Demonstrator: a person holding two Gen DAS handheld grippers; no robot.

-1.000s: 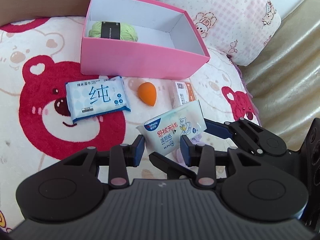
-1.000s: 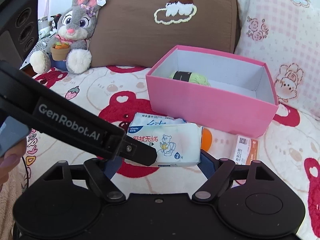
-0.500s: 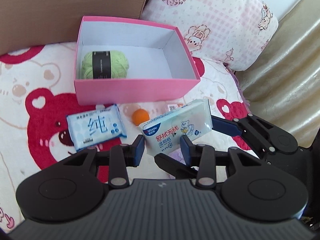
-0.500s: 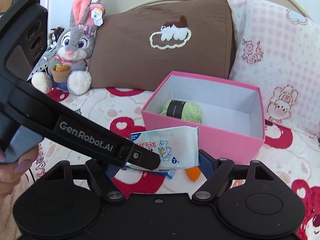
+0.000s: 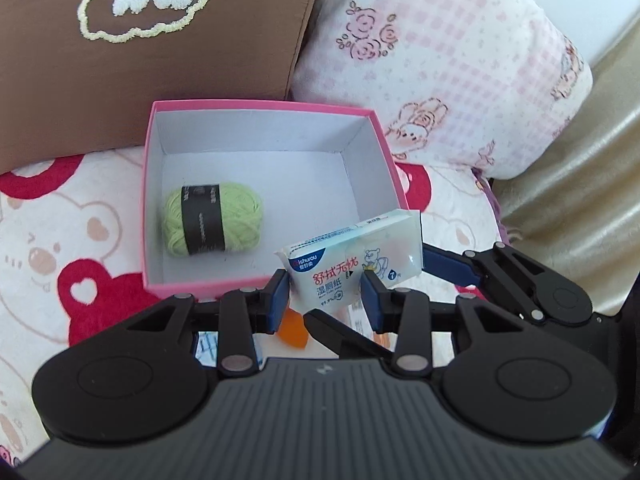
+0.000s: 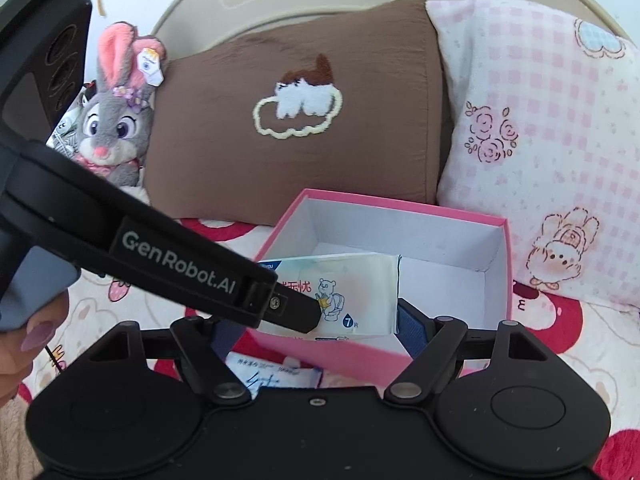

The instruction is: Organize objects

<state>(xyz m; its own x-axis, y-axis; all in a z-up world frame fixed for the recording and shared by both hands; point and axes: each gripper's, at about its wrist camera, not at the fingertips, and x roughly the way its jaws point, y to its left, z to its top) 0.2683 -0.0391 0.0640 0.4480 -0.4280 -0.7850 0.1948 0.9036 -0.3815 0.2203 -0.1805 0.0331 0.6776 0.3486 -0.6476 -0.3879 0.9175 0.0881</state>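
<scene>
Wipes (image 5: 356, 264): one soft, glossy rectangular packet, hanging over the near wall of one pink cardboard box (image 5: 149, 216). Left gripper (image 5: 325, 294) and right gripper (image 6: 308, 320) are both pinching it, one across its width, the other across its length. One fuzzy green yarn ball (image 5: 214, 220) is lying inside the box. Two pillows are leaning behind: one brown (image 6: 300, 120), one pink-checked (image 6: 540, 140).

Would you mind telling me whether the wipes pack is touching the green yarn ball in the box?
Apart. The left wrist view shows bare white box floor between the wipes pack and the yarn ball.
</scene>
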